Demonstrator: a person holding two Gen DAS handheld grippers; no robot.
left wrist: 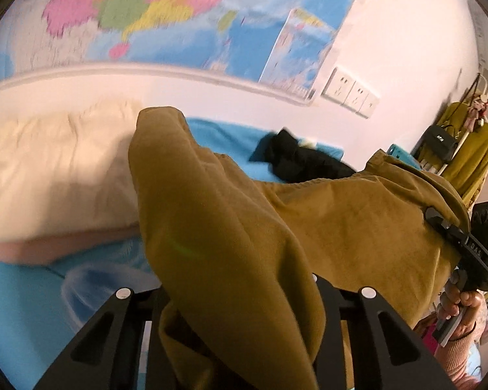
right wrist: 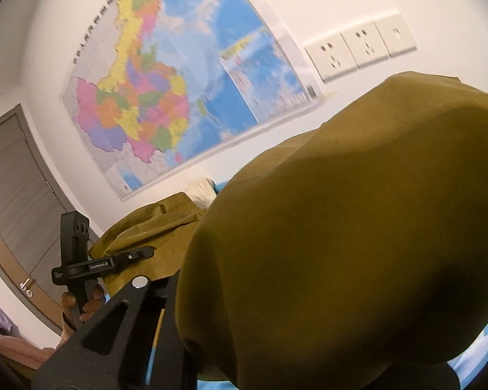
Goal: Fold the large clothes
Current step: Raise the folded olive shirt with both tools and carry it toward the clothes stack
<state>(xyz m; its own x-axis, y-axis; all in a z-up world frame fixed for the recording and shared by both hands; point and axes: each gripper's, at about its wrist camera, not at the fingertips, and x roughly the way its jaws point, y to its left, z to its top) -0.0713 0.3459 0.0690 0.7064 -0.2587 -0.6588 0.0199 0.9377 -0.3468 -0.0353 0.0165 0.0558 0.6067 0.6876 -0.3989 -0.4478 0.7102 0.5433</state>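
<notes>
We hold a large mustard-brown corduroy garment (left wrist: 231, 227) lifted above the bed (left wrist: 22, 299), one claw at each end of it. In the left wrist view our left claw (left wrist: 240, 341) has its jaws drawn narrow on a thick fold of the fabric, which bulges up between the two black fingers (left wrist: 387, 334) and hides their tips. From there the cloth runs across to the right, where our right claw (left wrist: 439, 224) pinches its far edge, with the right hand (left wrist: 462, 302) gripping the handle below. In the right wrist view the garment (right wrist: 341, 227) swells over most of the picture and covers the right claw (right wrist: 185, 318), so only one black finger (right wrist: 114, 325) shows at the left; its jaws stand narrow on the cloth. Beyond it the left claw (right wrist: 140, 253) grips the other bunched end, with the left hand (right wrist: 88, 305) on its handle. The bed carries a blue sheet (left wrist: 231, 136), a cream quilt (left wrist: 55, 169) to the left and a black garment (left wrist: 302, 159) lying near the wall. On the wall hangs a coloured map (right wrist: 179, 91), with white sockets (right wrist: 358, 48) beside it. A grey door (right wrist: 13, 201) stands at the left of the right wrist view.
</notes>
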